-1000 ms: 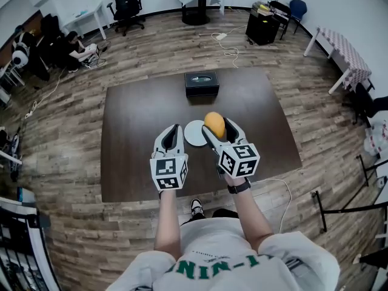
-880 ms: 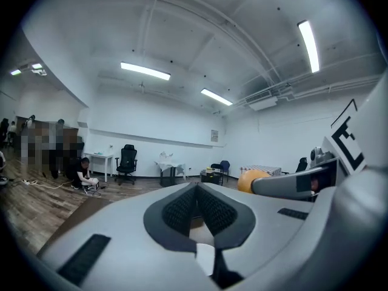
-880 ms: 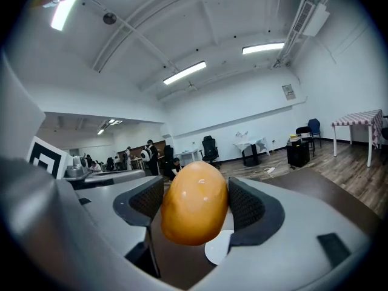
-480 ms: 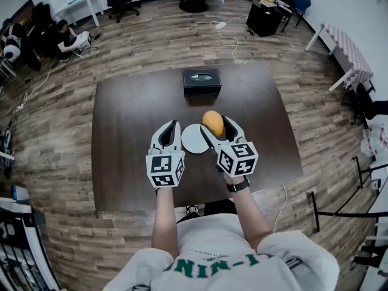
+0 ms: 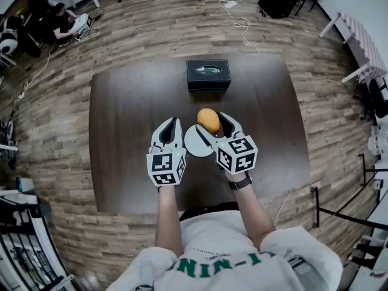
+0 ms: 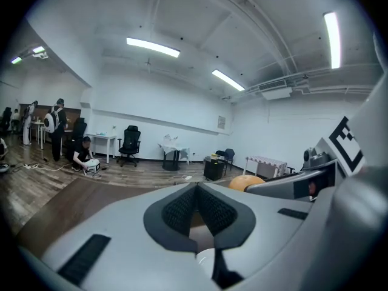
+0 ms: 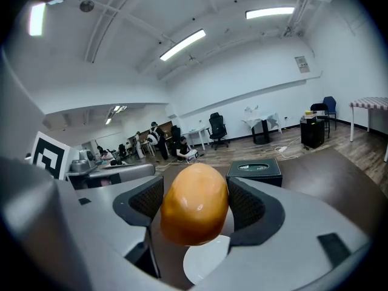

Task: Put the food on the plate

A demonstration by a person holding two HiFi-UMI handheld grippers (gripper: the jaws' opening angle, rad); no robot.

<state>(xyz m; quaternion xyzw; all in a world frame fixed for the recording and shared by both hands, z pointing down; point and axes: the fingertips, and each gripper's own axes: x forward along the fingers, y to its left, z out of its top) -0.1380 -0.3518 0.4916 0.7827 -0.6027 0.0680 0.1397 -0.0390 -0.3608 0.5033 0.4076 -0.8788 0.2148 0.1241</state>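
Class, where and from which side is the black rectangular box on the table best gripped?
Probably across its shorter span, on the two long side walls, from above: the black rectangular box lies flat with its sides unobstructed.

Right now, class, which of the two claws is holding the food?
The right claw: its jaws clamp the orange food by the white plate, while the left claw is shut with nothing between its jaws.

office lab, desks [image 6: 108, 138], swivel chairs [image 6: 130, 143], floor cables [image 5: 242, 24]
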